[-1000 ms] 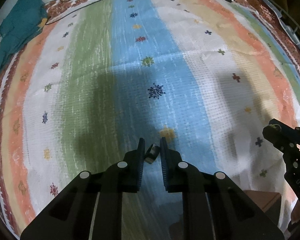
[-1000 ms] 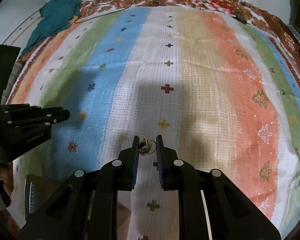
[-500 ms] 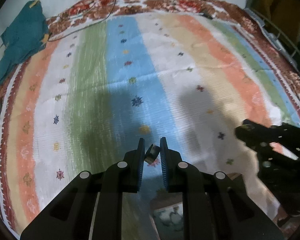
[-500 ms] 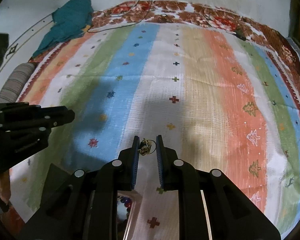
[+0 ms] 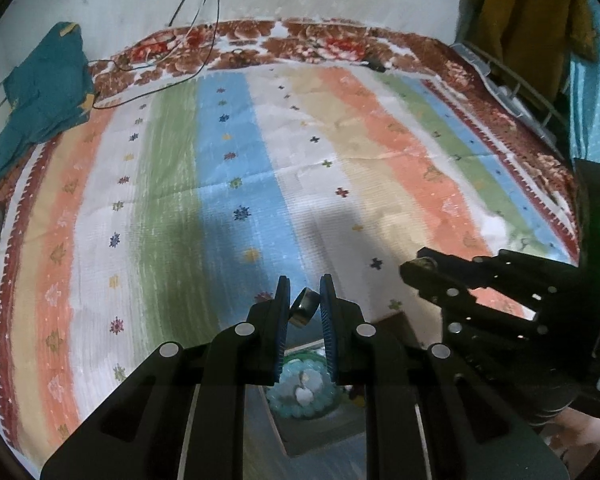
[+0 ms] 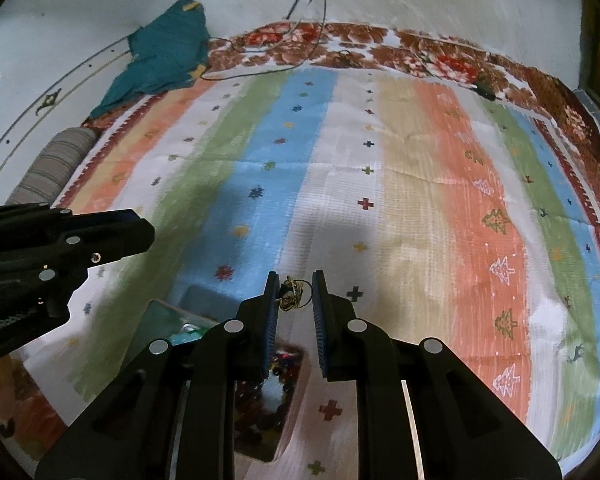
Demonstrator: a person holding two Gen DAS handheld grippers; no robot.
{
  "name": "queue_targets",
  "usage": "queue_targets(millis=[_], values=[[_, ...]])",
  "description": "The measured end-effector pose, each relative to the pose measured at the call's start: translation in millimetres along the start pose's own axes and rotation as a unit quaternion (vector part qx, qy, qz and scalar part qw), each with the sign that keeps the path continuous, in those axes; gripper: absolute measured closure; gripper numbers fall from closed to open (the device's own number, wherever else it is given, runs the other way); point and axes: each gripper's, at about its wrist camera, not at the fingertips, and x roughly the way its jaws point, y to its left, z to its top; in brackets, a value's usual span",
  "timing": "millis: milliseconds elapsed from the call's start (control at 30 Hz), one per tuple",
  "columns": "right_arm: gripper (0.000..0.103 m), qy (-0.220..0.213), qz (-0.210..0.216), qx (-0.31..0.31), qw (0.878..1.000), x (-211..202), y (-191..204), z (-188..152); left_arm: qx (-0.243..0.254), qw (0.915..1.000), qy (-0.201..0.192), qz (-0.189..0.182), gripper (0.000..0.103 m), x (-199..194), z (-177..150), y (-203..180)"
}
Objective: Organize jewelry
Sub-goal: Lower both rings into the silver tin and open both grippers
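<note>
My left gripper (image 5: 305,304) is shut on a dark metal ring (image 5: 303,307), held above the striped bedspread (image 5: 340,168). Under it lies an open jewelry box (image 5: 312,428) with a pale turquoise bead bracelet (image 5: 302,392) inside. My right gripper (image 6: 296,294) is shut on a small gold wire earring (image 6: 293,293). Below its fingers a box compartment (image 6: 276,384) shows dark and red beads. The right gripper (image 5: 416,270) shows at the right of the left wrist view, and the left gripper (image 6: 140,232) at the left of the right wrist view.
A teal cloth (image 5: 44,96) lies at the bed's far left corner, with black cables (image 5: 196,20) hanging down the white wall behind. A striped bolster (image 6: 52,164) rests at the left edge. Clothes (image 5: 520,12) hang at the far right.
Both grippers have risen and tilted up with their jewelry held, so more of the bed and wall shows. The jewelry box has come into view under the fingers.
</note>
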Motion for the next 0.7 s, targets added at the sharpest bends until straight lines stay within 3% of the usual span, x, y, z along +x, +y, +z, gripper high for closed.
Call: queue_targets(millis=[600, 667, 700], values=[[0.085, -0.012, 0.037, -0.026, 0.999, -31, 27, -24, -0.006, 0.9998, -0.014, -0.016, 0.087, -27, -24, -9], [0.073, -0.011, 0.034, -0.024, 0.999, -32, 25, -26, -0.015, 0.9997, -0.013, -0.016, 0.082, -28, -25, -6], [0.068, -0.013, 0.033, -0.021, 0.999, -33, 23, -26, -0.021, 0.9995, -0.013, -0.018, 0.072, -29, -26, -4]])
